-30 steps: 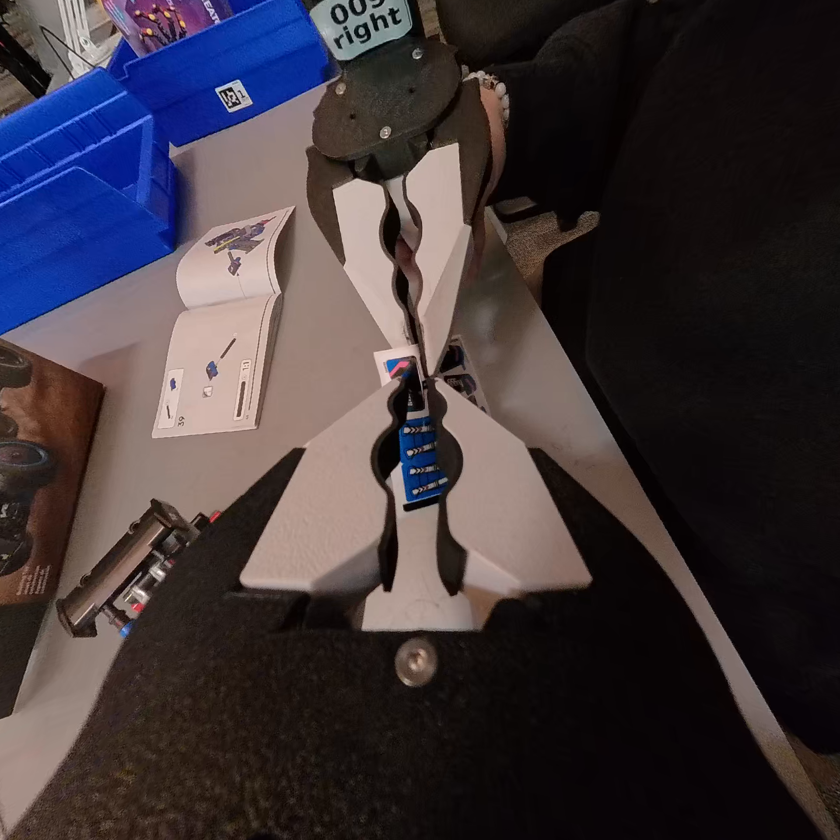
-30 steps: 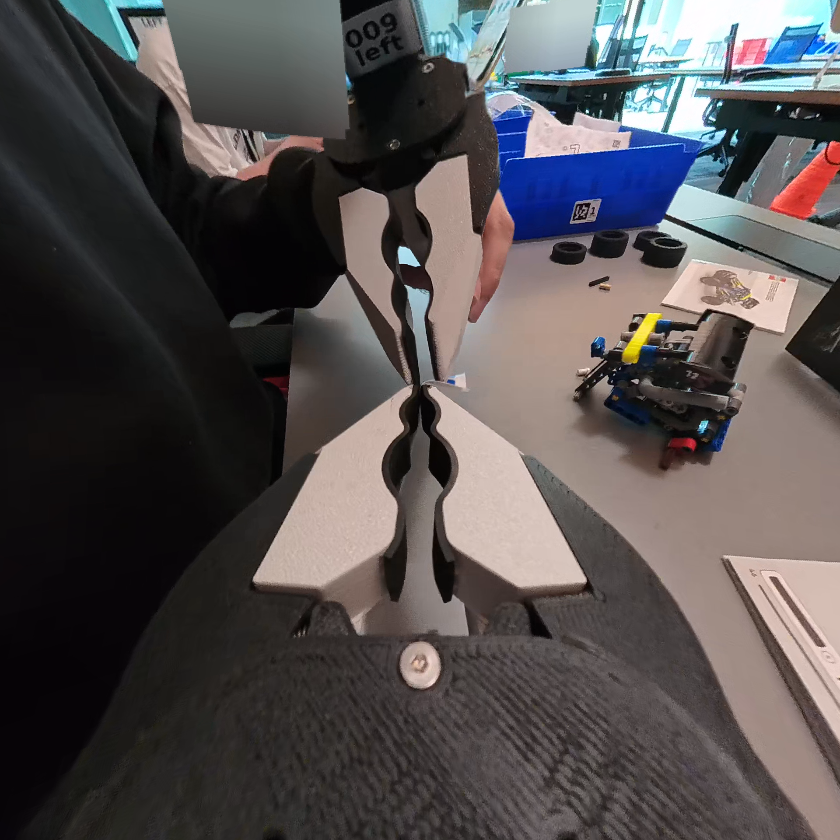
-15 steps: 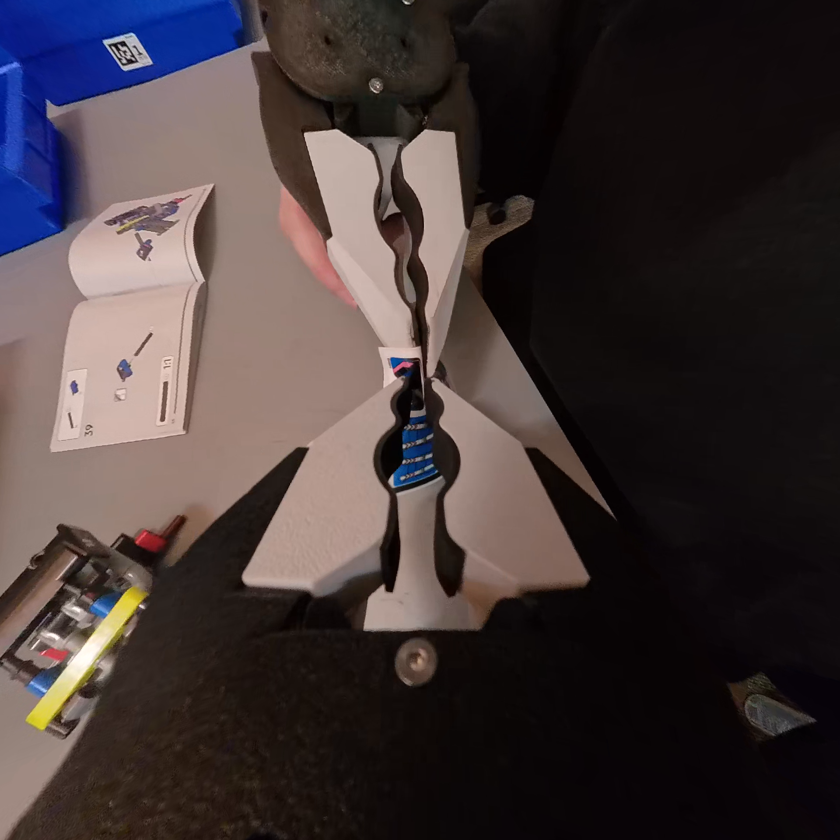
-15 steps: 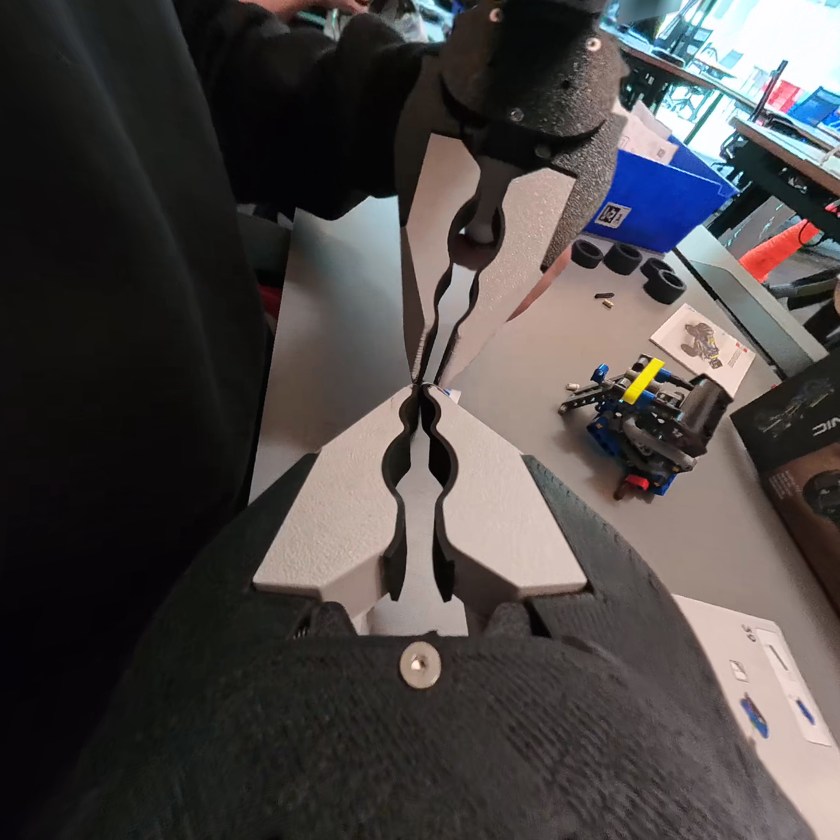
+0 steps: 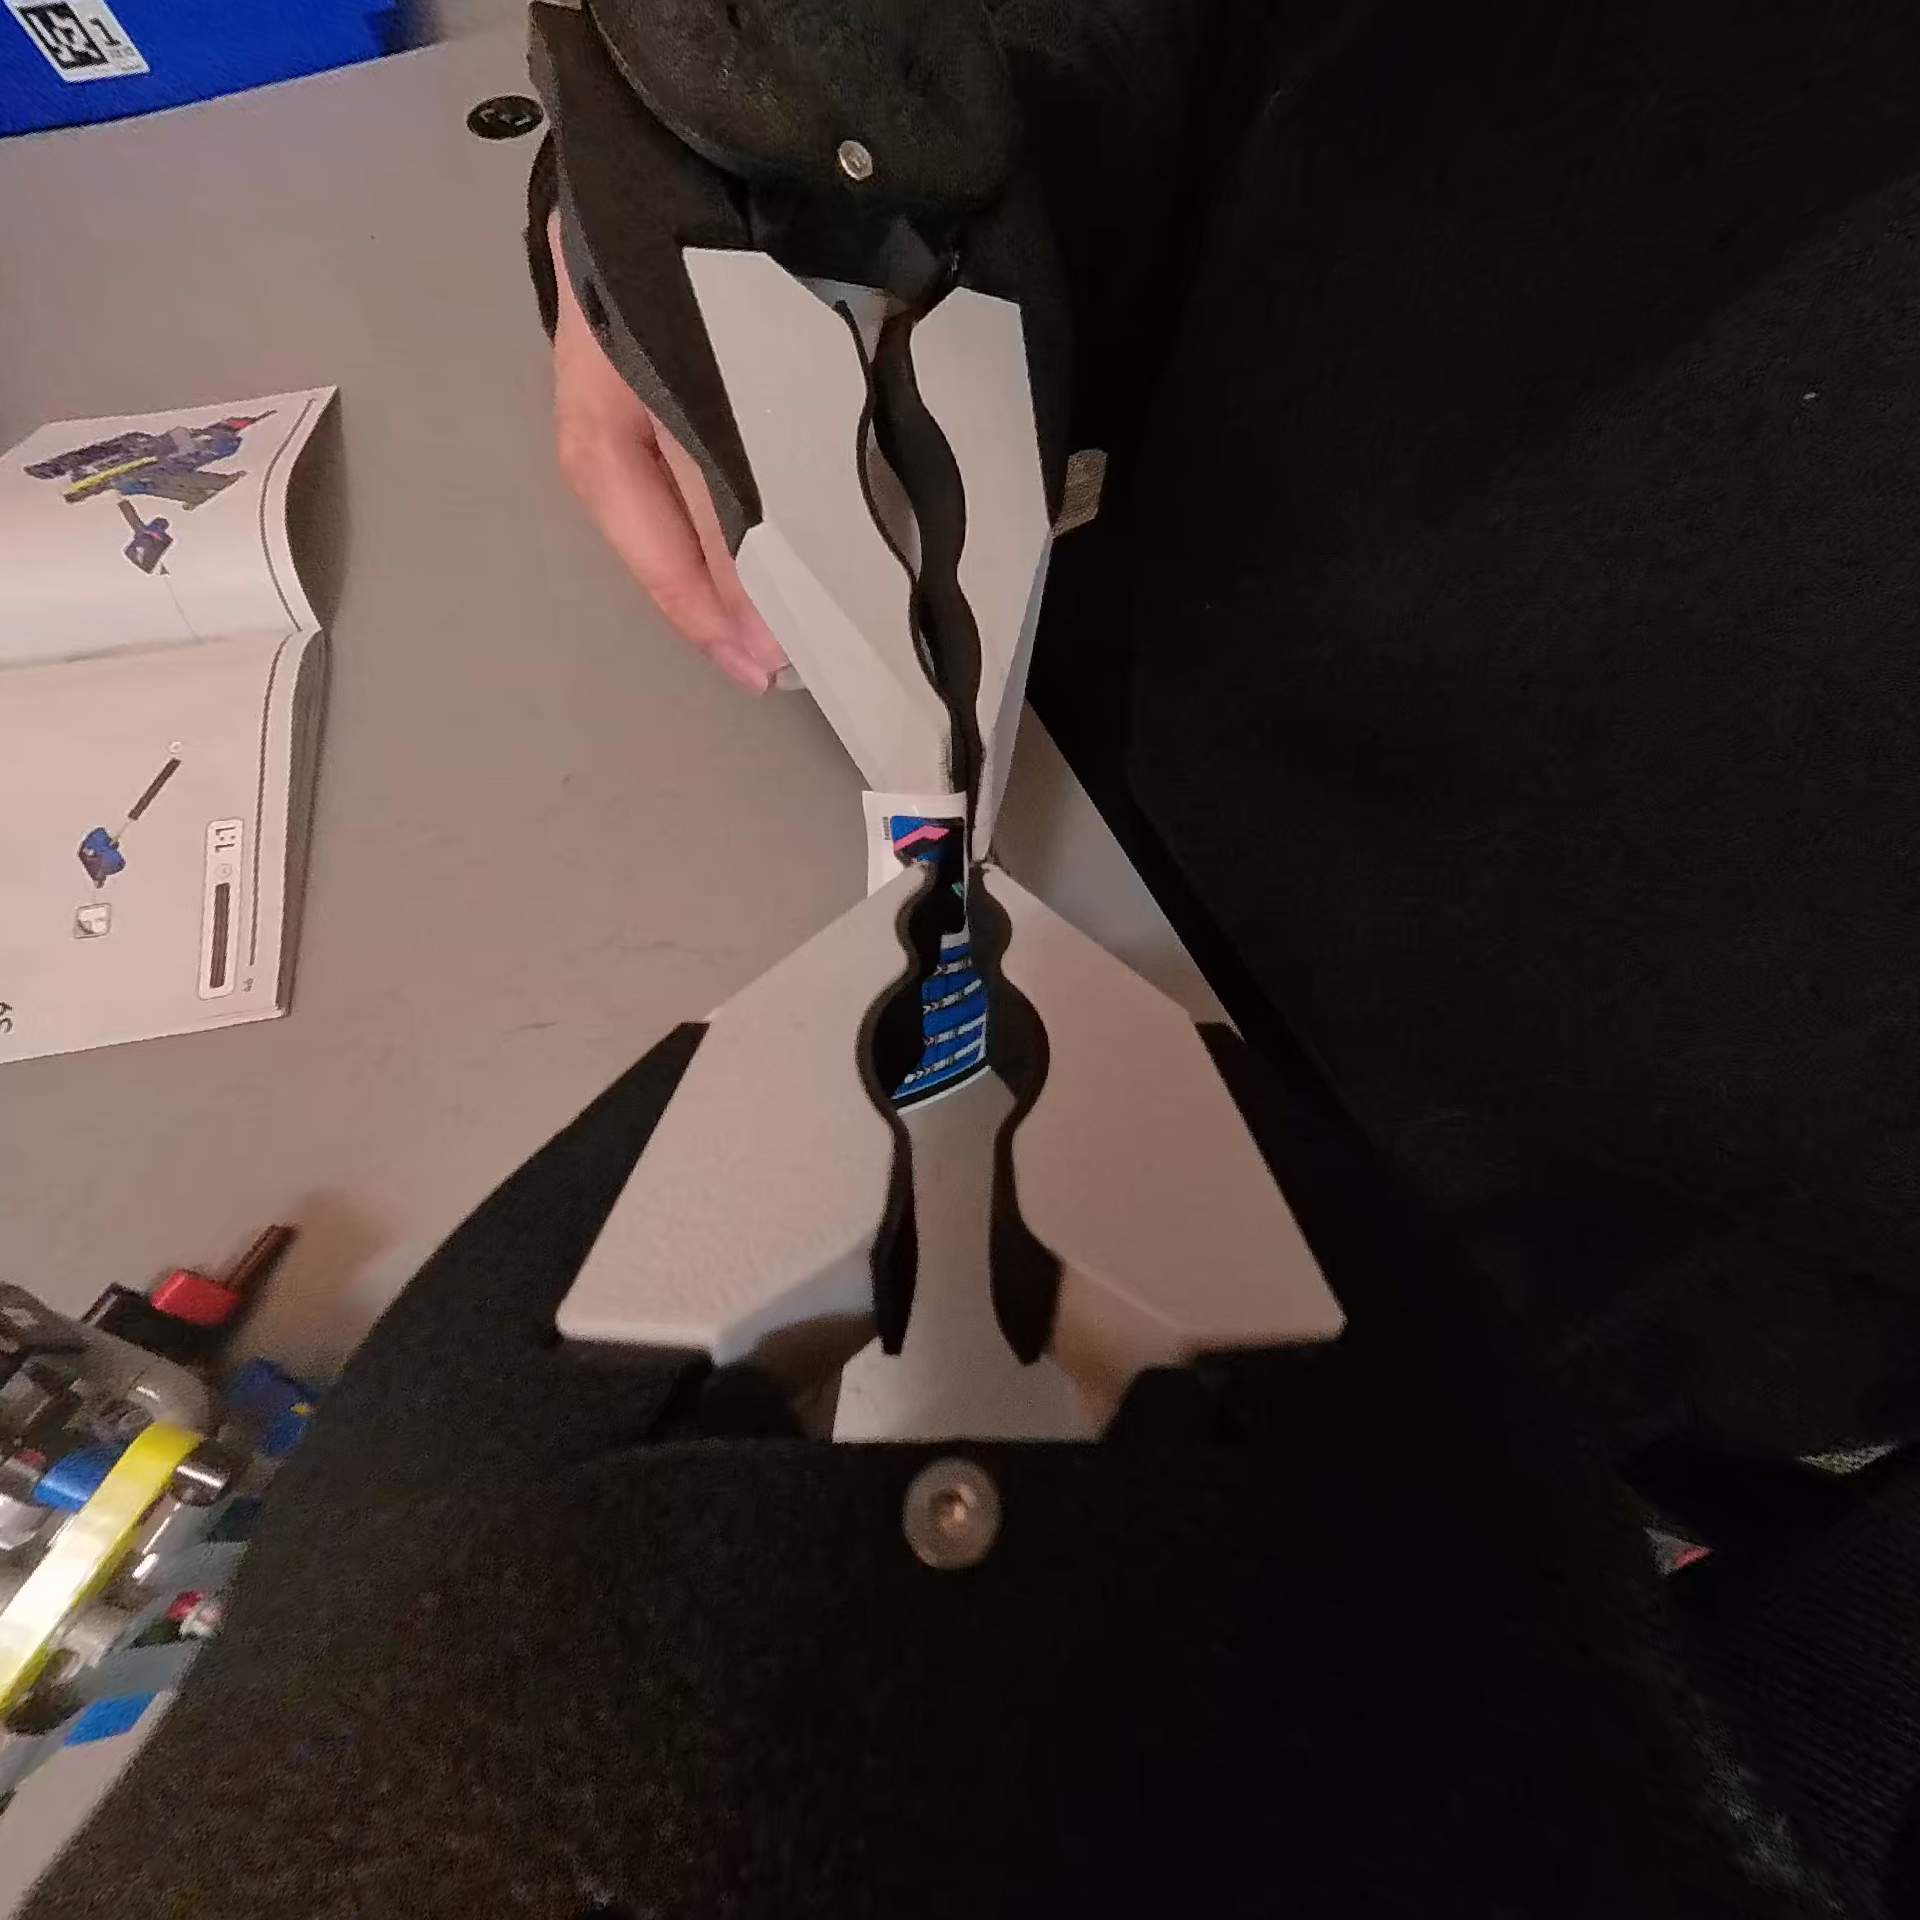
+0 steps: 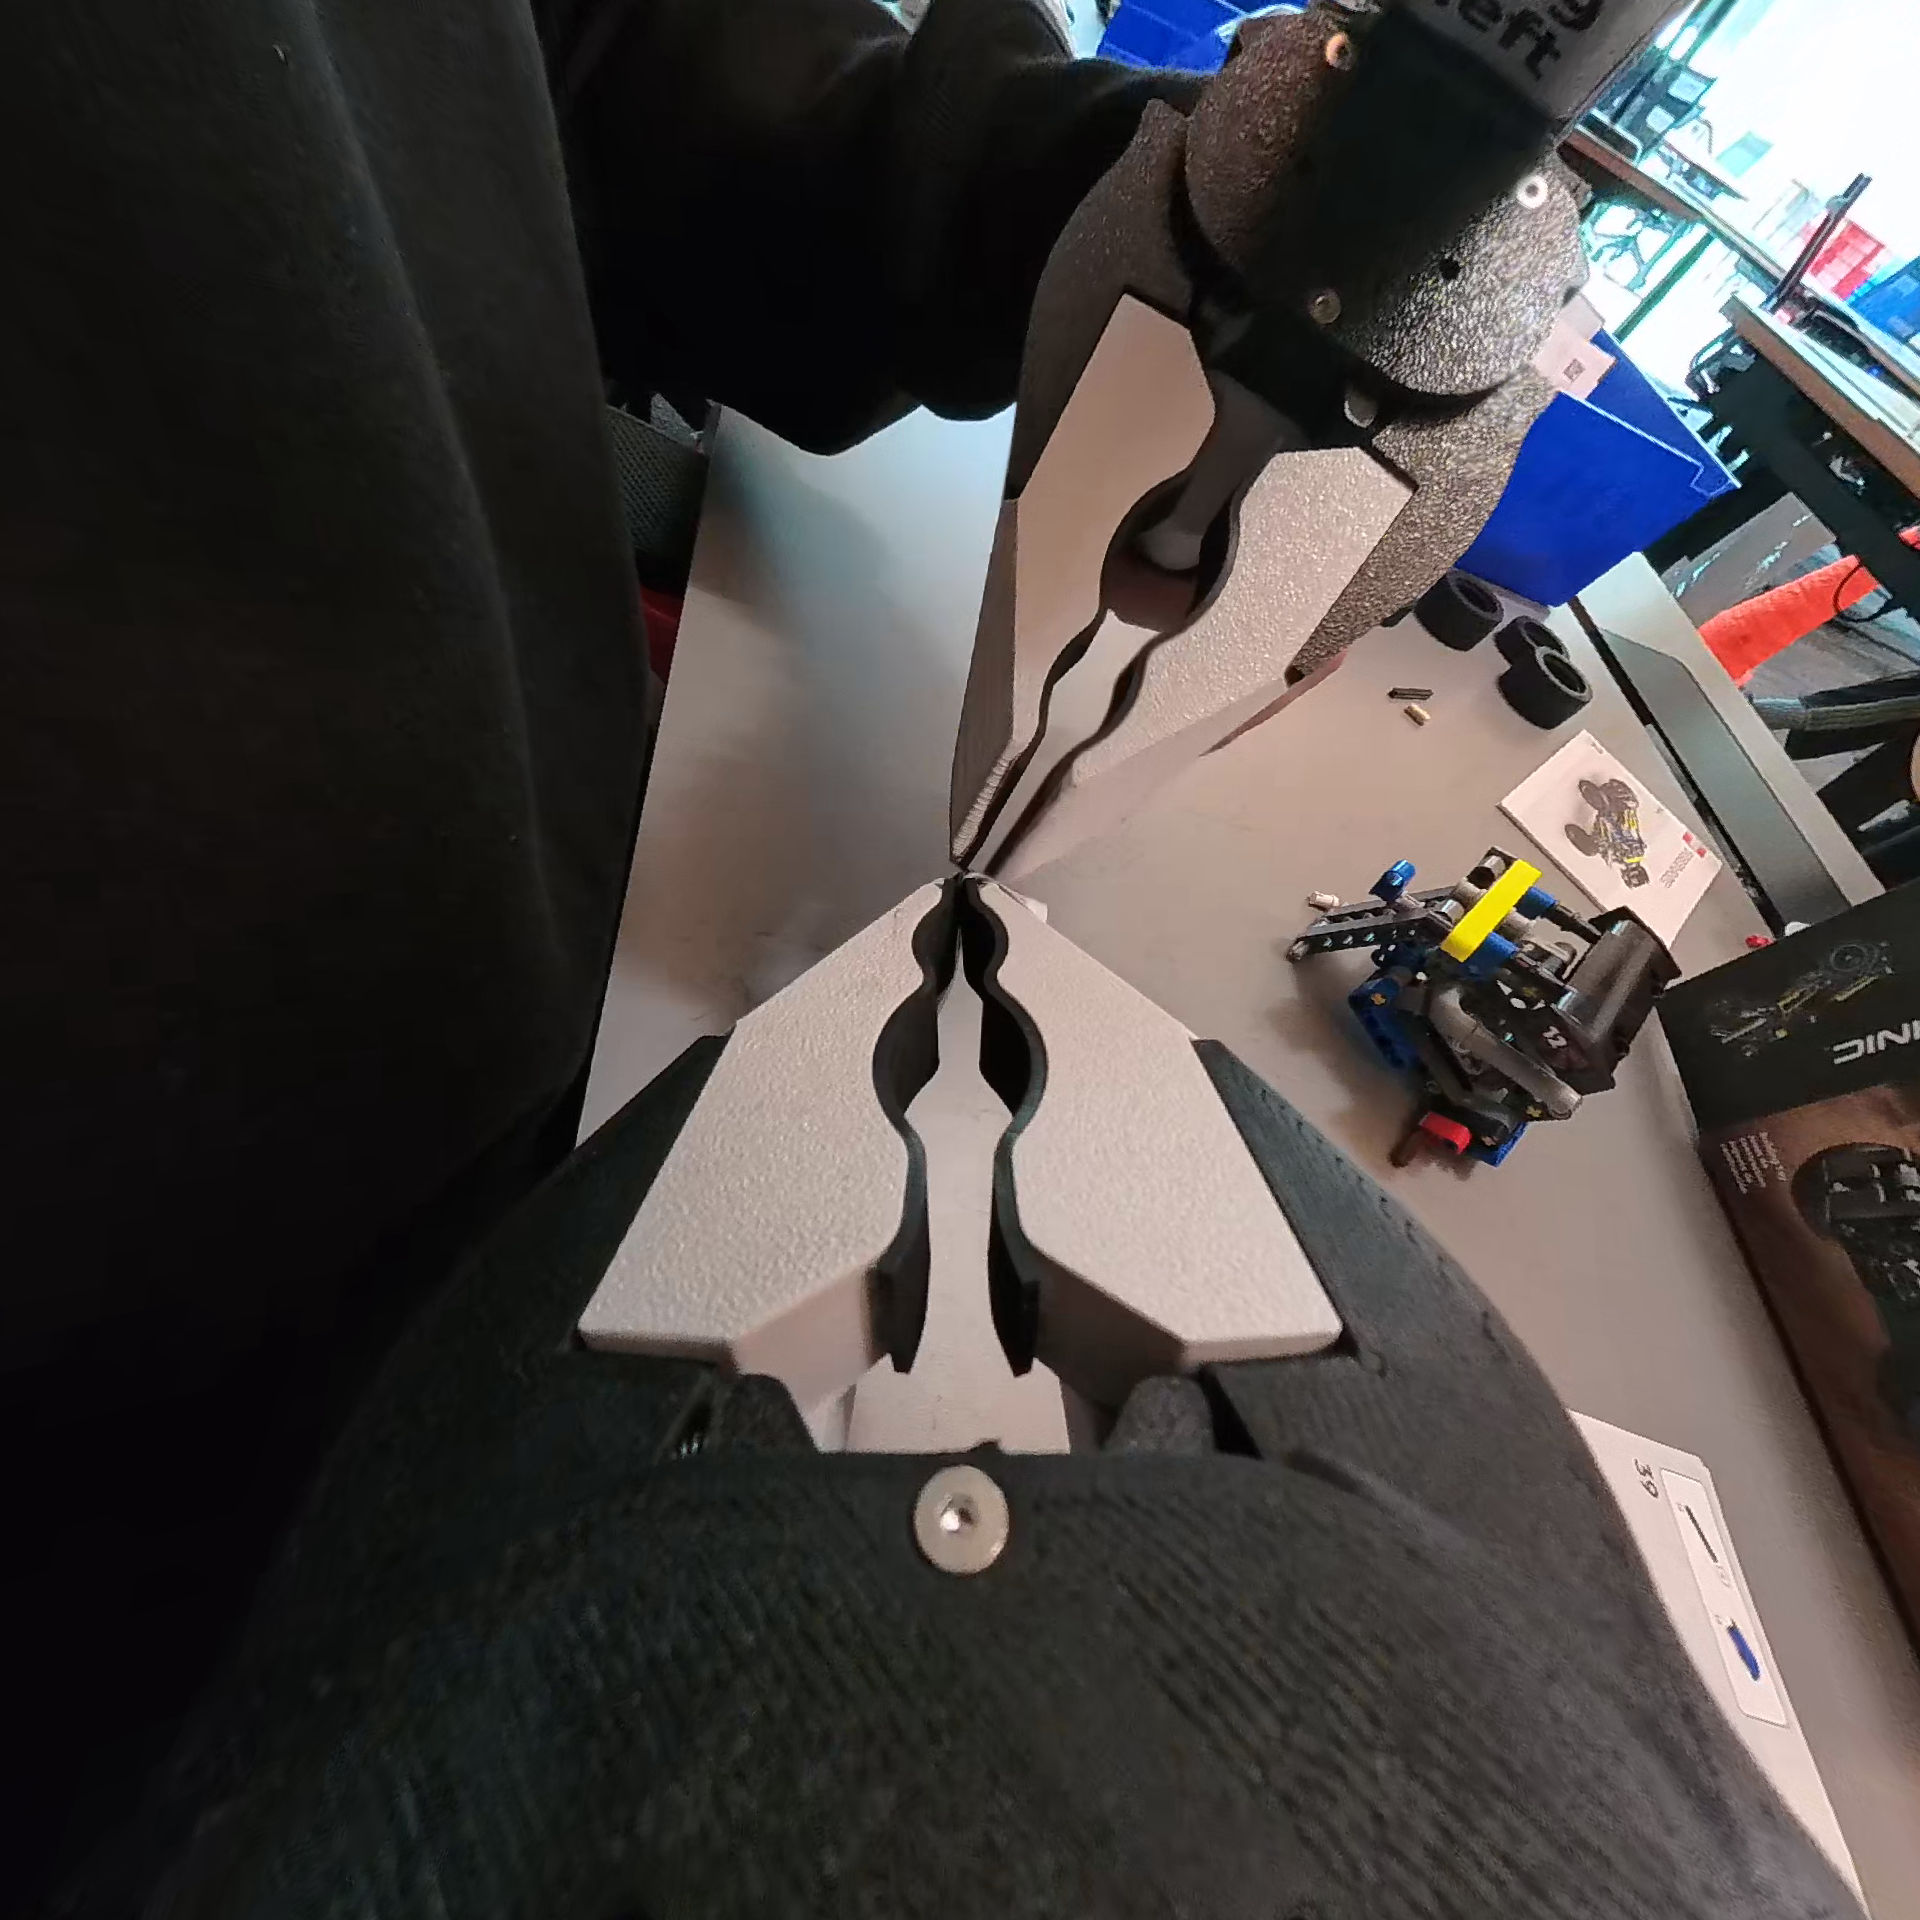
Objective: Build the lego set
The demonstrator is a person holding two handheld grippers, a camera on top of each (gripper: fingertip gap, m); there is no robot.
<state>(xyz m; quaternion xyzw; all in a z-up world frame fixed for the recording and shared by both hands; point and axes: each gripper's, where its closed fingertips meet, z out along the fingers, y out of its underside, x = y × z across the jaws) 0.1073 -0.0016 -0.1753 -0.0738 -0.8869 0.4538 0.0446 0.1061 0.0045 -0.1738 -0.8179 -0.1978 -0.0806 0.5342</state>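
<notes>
A small white sticker sheet (image 5: 914, 831) with blue and black stickers is held in the air between the two grippers, above the grey table's (image 5: 520, 831) near edge. My left gripper (image 5: 961, 878) is shut on it, and the sheet runs back between its jaws. My right gripper (image 5: 961, 795) meets it tip to tip from above and is shut on the sheet's top edge. In the right wrist view my right gripper (image 6: 958, 885) and the left gripper (image 6: 975, 854) touch at the tips, and the sheet is almost hidden. The part-built lego model (image 6: 1475, 997) lies on the table.
An open instruction booklet (image 5: 156, 727) lies on the left and also shows in the right wrist view (image 6: 1704, 1590). The model (image 5: 94, 1455) is at the lower left. The set's box (image 6: 1829, 1143), black tyres (image 6: 1507, 644), a blue bin (image 6: 1579, 478) and a leaflet (image 6: 1610, 842) are farther off. A person's dark clothing (image 5: 1455, 831) fills one side. My left and right fingertips are right by each other.
Both grippers have stayed shut tip to tip on the sticker sheet and tilted together. In the left wrist view the booklet slid left and the model came in at the lower left.
</notes>
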